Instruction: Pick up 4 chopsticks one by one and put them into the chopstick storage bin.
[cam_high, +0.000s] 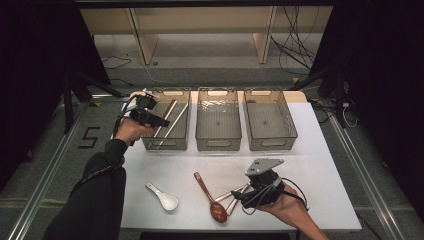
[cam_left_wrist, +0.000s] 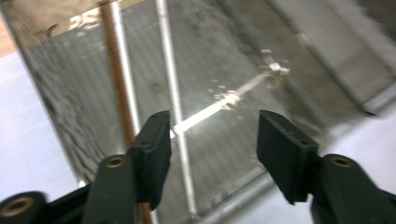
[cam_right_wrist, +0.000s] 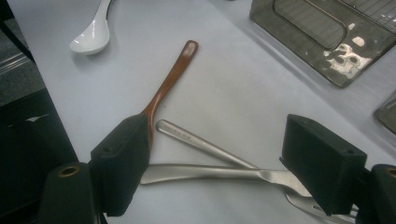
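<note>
Chopsticks (cam_left_wrist: 175, 93) in the left bin (cam_high: 165, 141), under open left jaws.

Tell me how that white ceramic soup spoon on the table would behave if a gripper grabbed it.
The white ceramic soup spoon looks glossy, so hard pads would probably slip on it. Its rounded bowl likely lets it rock or pivot when pushed. It seems stiff and brittle, so a drop onto the white table might chip it.

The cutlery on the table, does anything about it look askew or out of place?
Slightly. Two metal utensils lie crossed over each other between the open jaws of the right gripper, beside the wooden spoon. The white ceramic spoon lies apart. Nothing looks spilled or damaged.
</note>
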